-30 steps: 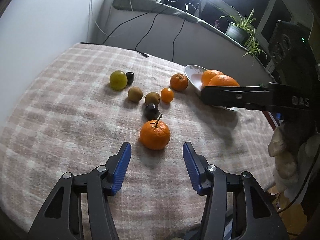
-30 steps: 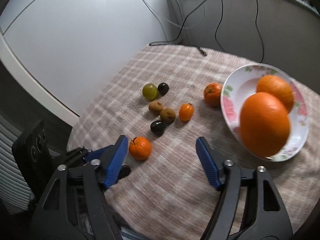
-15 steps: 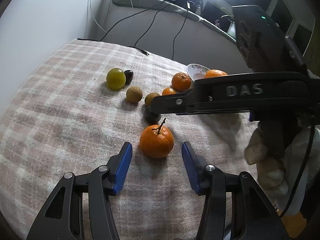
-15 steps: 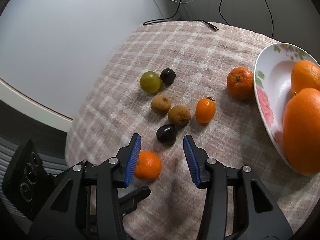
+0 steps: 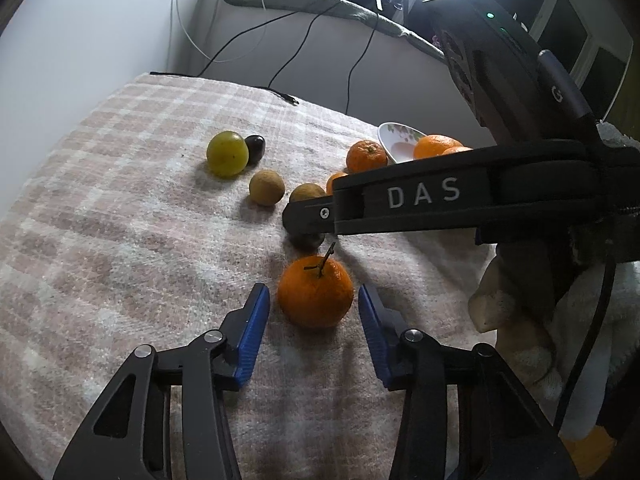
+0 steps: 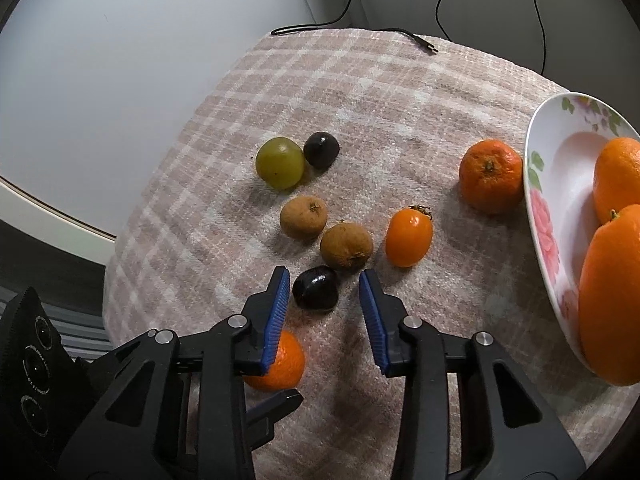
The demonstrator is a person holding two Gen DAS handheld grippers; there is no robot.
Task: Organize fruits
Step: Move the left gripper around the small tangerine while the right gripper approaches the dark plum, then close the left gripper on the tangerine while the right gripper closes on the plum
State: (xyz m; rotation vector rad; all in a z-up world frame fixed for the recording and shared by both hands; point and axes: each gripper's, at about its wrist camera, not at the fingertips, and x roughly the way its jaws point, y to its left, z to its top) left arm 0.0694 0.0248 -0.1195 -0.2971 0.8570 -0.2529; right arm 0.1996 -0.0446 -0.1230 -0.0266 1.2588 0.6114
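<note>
Both tongs close in on fruit, neither gripping yet.

The left tongs (image 5: 314,312) have just been narrowing around the stemmed mandarin (image 5: 316,297), blue pads just clear of its sides. The right tongs (image 6: 324,296), also just closing, straddle the dark grape (image 6: 316,288), which lies nearer their left pad, untouched. The flowered plate (image 6: 548,216) with oranges sits to the right on the checked tabletop (image 6: 400,100).

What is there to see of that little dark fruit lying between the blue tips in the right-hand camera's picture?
The dark fruit is small, roundish, purple-black and glossy, like a grape or small plum. It lies on the checked cloth, close in front of a brown fruit; whether they touch is unclear. The right gripper has just been closing around it, its blue pads flanking it without pressing yet.
</note>
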